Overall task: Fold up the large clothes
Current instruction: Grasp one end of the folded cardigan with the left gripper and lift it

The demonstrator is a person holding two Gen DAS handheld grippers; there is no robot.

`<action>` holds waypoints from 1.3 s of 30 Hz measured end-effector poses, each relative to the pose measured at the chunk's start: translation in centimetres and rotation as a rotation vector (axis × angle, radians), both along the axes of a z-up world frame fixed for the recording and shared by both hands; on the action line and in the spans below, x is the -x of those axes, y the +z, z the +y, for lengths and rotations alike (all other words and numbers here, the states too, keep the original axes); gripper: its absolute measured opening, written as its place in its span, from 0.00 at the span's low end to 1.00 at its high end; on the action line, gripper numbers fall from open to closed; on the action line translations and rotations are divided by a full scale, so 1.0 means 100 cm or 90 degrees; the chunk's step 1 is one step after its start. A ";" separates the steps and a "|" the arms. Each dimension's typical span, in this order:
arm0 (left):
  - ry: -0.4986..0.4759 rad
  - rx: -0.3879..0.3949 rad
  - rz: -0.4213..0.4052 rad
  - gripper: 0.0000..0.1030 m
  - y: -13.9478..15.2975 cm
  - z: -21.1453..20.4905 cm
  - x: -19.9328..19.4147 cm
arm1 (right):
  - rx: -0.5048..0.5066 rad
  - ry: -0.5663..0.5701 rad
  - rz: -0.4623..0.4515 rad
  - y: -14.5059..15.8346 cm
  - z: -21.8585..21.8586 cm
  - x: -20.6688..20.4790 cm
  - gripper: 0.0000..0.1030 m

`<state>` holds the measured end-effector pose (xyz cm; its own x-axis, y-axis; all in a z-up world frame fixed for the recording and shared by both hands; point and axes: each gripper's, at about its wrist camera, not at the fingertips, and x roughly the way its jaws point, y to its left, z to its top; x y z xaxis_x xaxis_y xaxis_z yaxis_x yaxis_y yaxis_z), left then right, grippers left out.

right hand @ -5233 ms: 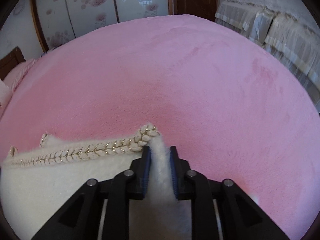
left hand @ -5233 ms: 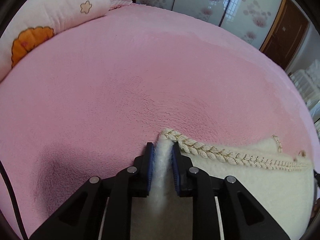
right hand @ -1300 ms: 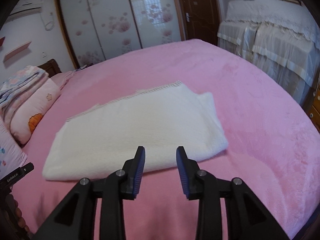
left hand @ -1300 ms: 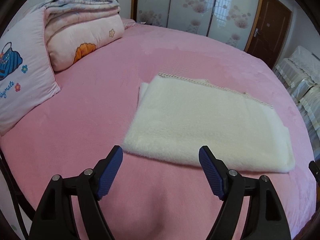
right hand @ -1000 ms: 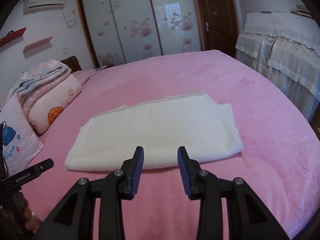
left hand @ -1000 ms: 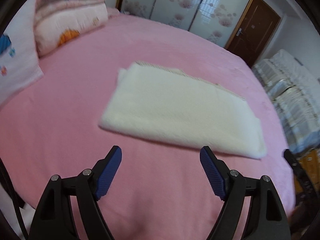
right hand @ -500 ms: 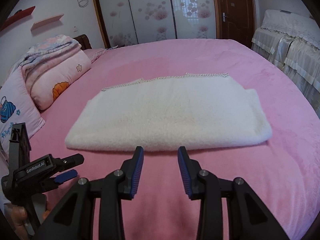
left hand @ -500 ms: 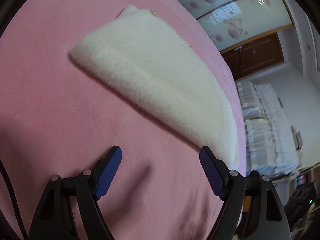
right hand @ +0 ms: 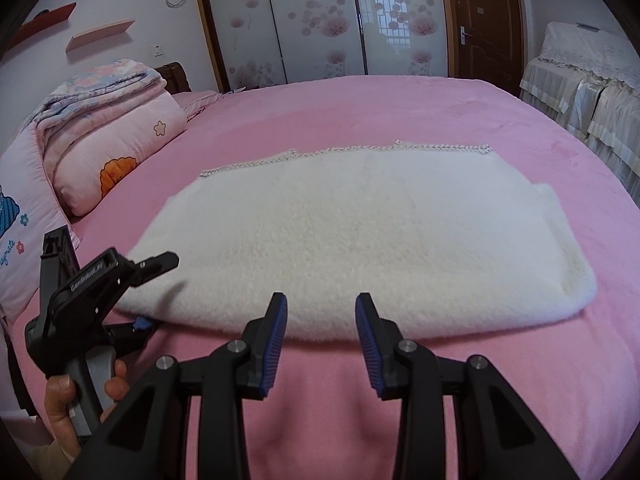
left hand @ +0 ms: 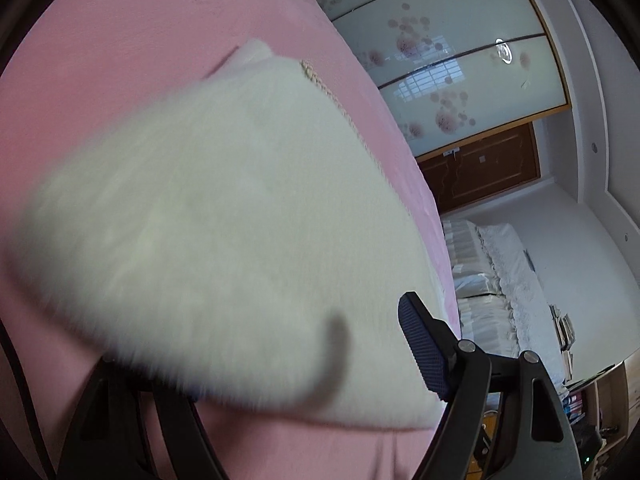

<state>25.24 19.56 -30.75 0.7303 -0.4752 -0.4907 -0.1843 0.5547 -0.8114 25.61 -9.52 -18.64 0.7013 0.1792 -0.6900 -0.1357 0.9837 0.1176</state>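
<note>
Straddling folded garment (right hand: 360, 232) corner, left hand-held gripper (right hand: 154, 290)

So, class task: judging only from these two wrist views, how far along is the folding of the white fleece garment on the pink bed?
Done: the white fleece garment lies folded in one flat oblong on the pink bedspread, braided trim along its far edge.
In hand: the left gripper straddles its near-left corner, jaws open; the right gripper hovers open before the near edge.
Left: probably another fold; neither gripper grips yet.

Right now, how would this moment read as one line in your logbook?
step: next fold | white fleece garment: folded, flat on pink bed | left gripper: open, straddling its corner | right gripper: open, empty
</note>
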 end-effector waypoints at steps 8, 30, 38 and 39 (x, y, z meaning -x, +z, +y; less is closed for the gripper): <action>0.043 -0.039 0.020 0.58 0.006 -0.002 -0.028 | 0.008 -0.019 -0.002 -0.004 -0.007 -0.040 0.34; -0.019 -0.396 -0.171 0.22 0.165 -0.136 -0.044 | -0.034 0.092 0.057 -0.052 -0.013 -0.120 0.05; -0.155 -0.398 -0.231 0.22 0.181 -0.252 -0.072 | -0.312 0.074 0.107 -0.057 -0.077 -0.115 0.04; -0.169 -0.394 -0.230 0.22 0.178 -0.266 -0.077 | -0.336 0.063 0.106 -0.055 -0.091 -0.107 0.04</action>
<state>32.93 -7.04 -12.94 0.7953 -0.3741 -0.4770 0.2369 0.9161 -0.3233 36.34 -18.65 -24.11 0.5529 0.5902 -0.5882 -0.1627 0.7688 0.6185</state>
